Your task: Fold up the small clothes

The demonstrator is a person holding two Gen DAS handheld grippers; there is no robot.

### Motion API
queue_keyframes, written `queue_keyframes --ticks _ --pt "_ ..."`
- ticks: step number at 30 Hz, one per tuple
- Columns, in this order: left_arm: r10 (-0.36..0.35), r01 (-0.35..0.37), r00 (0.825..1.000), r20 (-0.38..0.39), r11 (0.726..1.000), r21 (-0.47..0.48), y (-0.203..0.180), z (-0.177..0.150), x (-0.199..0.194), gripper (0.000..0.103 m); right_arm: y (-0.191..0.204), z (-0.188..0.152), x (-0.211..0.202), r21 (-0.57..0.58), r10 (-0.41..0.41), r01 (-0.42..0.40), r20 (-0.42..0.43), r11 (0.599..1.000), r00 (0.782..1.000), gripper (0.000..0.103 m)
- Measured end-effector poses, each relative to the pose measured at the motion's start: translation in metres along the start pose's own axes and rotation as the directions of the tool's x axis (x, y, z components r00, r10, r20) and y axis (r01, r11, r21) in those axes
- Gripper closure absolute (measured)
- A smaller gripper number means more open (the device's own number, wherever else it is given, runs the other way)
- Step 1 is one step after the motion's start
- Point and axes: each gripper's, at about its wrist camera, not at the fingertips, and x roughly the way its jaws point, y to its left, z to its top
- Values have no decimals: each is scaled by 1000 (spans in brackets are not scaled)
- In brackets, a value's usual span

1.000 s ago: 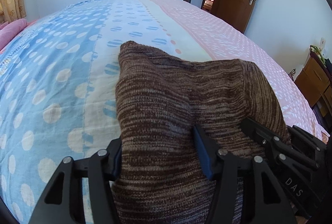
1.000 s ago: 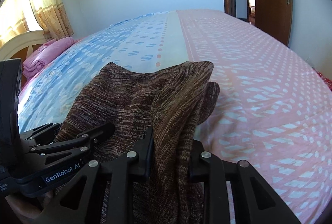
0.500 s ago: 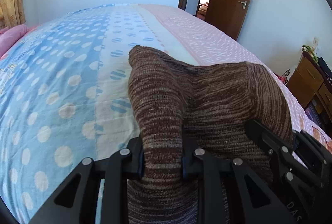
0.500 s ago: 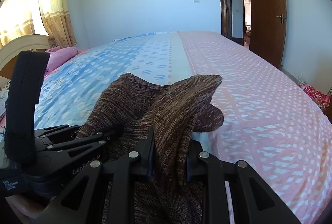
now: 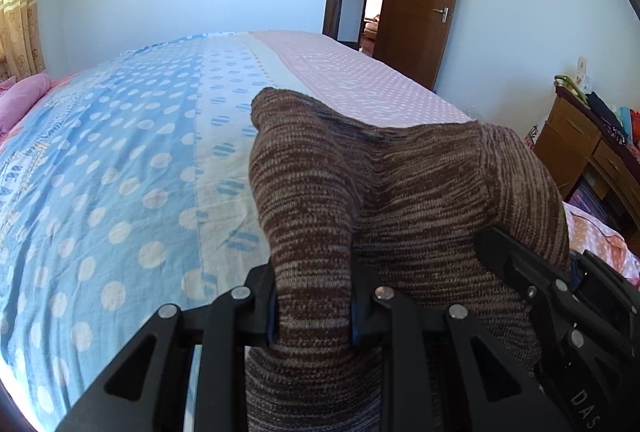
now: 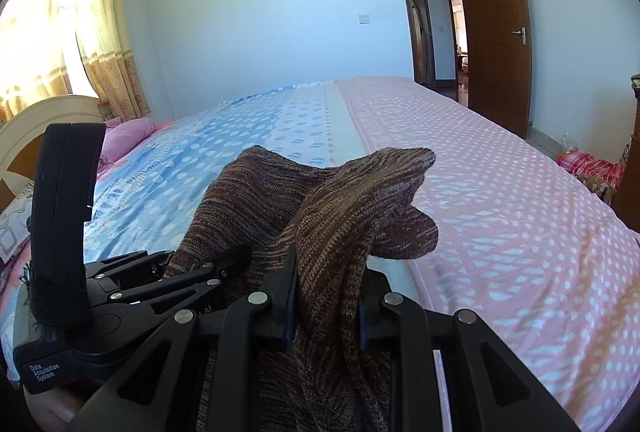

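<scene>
A brown marled knit garment (image 5: 400, 192) is held up above the bed by both grippers. My left gripper (image 5: 312, 308) is shut on a bunched left part of it; the knit hangs below the jaws. My right gripper (image 6: 326, 304) is shut on the right part of the garment (image 6: 340, 216), whose top corner flops forward. In the left wrist view the right gripper (image 5: 552, 296) shows at the lower right, against the knit. In the right wrist view the left gripper (image 6: 192, 272) shows at the lower left, close beside mine.
The bed (image 5: 120, 160) has a blue polka-dot half and a pink dotted half (image 6: 500, 200). Pink pillows (image 6: 124, 136) and a headboard lie at the left. A wooden dresser (image 5: 588, 152) stands at the right. An open brown door (image 6: 496, 32) is at the back.
My left gripper closed on the knit. Both grippers have lifted the garment higher off the bed, and the views tilted up toward the wall and door.
</scene>
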Motion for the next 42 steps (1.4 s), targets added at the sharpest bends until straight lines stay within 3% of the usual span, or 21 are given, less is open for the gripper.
queue_keyframes --ticks 14,27,42 --pt "19 -19 1000 -21 1000 7 1 -35 -39 77 25 -25 -45 -8 26 -26 -21 1000 999 80" --pt "29 -29 999 32 1000 -2 11 -49 -81 77 55 -35 -89 -80 43 -40 34 996 999 80" --pt "-9 7 999 50 999 37 -17 -58 -97 77 34 -41 -127 -83 9 -2 74 997 997 80"
